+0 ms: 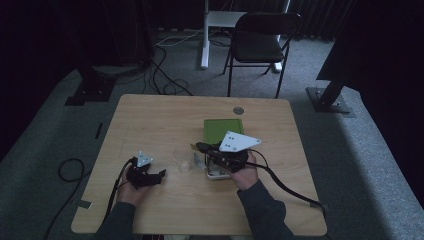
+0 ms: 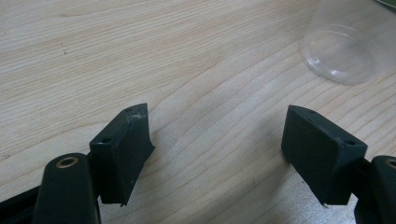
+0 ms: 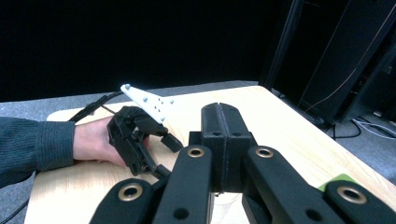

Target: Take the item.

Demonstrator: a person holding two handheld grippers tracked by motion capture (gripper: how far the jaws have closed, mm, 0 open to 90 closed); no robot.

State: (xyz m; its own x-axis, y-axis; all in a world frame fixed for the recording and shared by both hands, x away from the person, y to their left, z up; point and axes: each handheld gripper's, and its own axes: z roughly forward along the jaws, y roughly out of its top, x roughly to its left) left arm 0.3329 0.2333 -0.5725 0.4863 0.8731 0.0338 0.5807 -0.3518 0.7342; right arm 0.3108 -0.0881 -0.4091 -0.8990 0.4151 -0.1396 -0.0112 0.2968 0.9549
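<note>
While right claw (image 3: 222,140) pinches closed, left claw (image 2: 217,154) gapes beside cup (image 2: 343,51)

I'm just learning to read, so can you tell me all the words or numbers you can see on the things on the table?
There are none to read.
The clear plastic cup is plain.
The green board carries no lettering that can be made out.
The white thing under the right gripper is too small and dim to tell.
The left gripper shows bare black pads, nothing printed.
</note>
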